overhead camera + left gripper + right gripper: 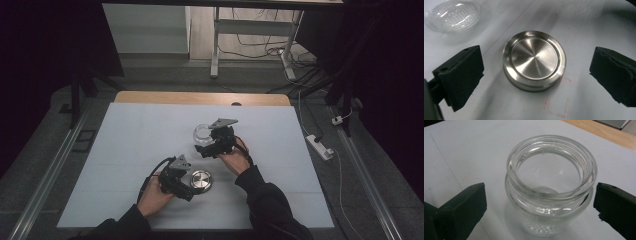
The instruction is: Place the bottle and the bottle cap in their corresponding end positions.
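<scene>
A round brushed-metal lid (201, 181) lies flat on the white sheet, near the front. My left gripper (192, 186) stands open around it. In the left gripper view the lid (534, 60) sits between the two black jaws of this gripper (536, 65), with a gap on each side. An empty clear glass jar (201, 133) stands upright farther back, its mouth uncovered. My right gripper (206, 148) is open at it. In the right gripper view the jar (551, 195) stands between that gripper's (540, 197) jaws, and neither pad touches the glass.
A white sheet (140, 140) covers the table, with a wooden edge (200, 97) at the back. Faint red marks (559, 105) sit on the sheet beside the lid. The jar (452, 15) appears at the top left of the left gripper view. A power strip (320, 146) lies on the floor at the right.
</scene>
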`<state>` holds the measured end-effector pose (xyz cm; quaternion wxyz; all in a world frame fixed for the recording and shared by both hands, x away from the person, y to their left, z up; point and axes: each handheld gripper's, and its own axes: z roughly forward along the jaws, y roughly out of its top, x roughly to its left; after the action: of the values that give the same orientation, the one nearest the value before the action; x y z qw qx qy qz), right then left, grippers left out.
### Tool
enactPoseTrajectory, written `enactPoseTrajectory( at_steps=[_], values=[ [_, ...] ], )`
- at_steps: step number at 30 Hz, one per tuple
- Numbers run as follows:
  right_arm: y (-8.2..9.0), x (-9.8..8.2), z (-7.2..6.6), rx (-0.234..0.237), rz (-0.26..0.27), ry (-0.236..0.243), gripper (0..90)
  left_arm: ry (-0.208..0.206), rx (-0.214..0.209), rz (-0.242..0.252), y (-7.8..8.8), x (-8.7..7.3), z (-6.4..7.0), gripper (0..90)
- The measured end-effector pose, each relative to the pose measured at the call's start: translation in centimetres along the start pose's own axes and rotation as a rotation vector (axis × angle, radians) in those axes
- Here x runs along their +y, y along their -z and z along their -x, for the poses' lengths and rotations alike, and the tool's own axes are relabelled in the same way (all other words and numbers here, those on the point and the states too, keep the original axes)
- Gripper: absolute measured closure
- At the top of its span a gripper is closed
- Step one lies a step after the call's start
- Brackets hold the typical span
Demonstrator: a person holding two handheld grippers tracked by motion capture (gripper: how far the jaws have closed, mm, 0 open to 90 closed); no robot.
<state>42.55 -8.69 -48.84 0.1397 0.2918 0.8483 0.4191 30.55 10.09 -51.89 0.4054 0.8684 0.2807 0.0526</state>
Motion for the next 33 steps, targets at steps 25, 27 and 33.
enactPoseTrajectory(
  at_steps=[25, 27, 33],
  values=[
    [2.6, -1.3, -1.4, 0.028, -0.006, 0.007, 0.0, 0.052, 0.017, 0.013, 4.3, -2.2, -0.9, 0.0],
    [2.8, -1.4, -1.5, 0.031, -0.006, 0.01, 0.0, 0.055, 0.017, 0.01, 4.5, -2.4, -0.9, 0.0],
    [3.5, -1.4, -2.3, 0.043, -0.011, 0.032, 0.0, 0.057, 0.022, 0.003, 5.0, -2.8, -0.9, 0.0]
  ],
)
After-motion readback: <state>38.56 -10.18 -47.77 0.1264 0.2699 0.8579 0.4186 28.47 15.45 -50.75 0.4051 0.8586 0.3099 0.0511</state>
